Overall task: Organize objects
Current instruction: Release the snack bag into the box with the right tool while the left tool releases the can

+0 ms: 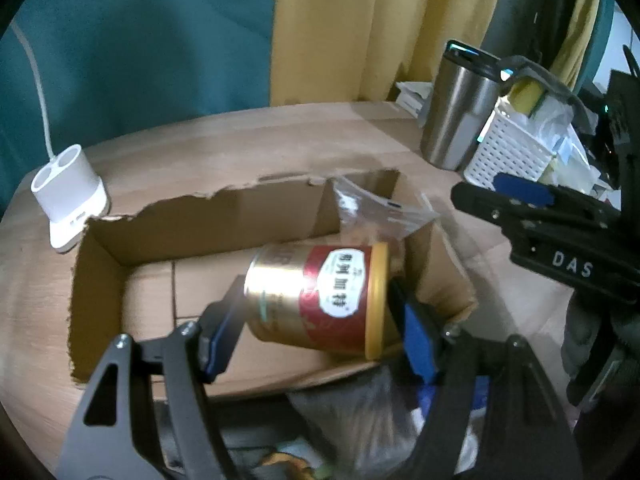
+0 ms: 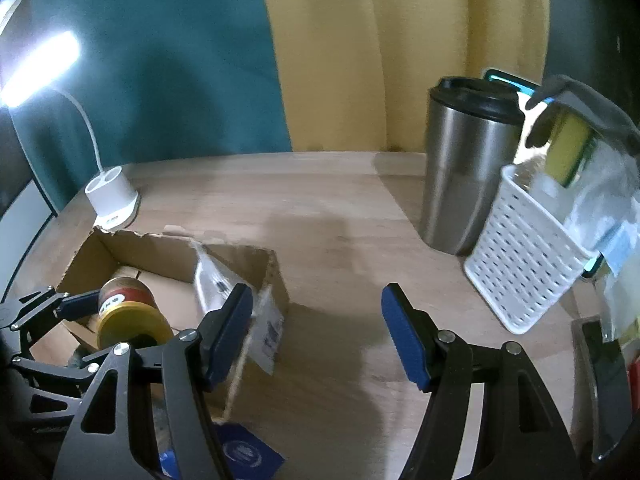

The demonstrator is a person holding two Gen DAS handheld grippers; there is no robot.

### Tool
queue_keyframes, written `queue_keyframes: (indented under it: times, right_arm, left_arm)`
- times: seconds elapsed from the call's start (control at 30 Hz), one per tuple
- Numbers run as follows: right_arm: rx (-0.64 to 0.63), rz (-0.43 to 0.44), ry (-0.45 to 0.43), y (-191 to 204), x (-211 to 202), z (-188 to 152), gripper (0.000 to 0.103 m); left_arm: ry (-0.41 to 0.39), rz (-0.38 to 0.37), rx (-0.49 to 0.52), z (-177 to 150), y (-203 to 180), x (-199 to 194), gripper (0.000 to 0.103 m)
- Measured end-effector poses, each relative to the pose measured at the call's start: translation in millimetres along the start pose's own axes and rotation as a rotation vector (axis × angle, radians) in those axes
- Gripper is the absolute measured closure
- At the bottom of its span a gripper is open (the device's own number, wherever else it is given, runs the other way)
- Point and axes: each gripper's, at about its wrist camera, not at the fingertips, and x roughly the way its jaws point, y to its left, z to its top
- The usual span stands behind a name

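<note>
My left claw grips the tin over the cardboard box. My right claw hangs released above the bench.

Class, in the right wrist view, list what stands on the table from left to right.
lamp base → cardboard box → steel cup → white basket

Glossy metal noted on the tin; torn matt cardboard on the box; brushed steel on the tumbler; wood-grain on the table.
</note>
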Motion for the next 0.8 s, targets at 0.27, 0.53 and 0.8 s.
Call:
queue_keyframes:
  times: [0.27,0.53,0.8]
  right_arm:
    - [0.029,0.002,0.003,-20,-4,-11,0.033]
    - [0.055,0.001,0.007,-31,-6,-16,0.033]
    - [0.064,0.008,0.005,-30,-9,-17,0.033]
  left_arm:
    - [0.075,-0.018,-0.014,5,-13,17,0.032]
    - [0.126,-0.109,-0.013,6,-24,22,0.032]
    - [0.141,-0.169,-0.018,8,-27,26,0.031]
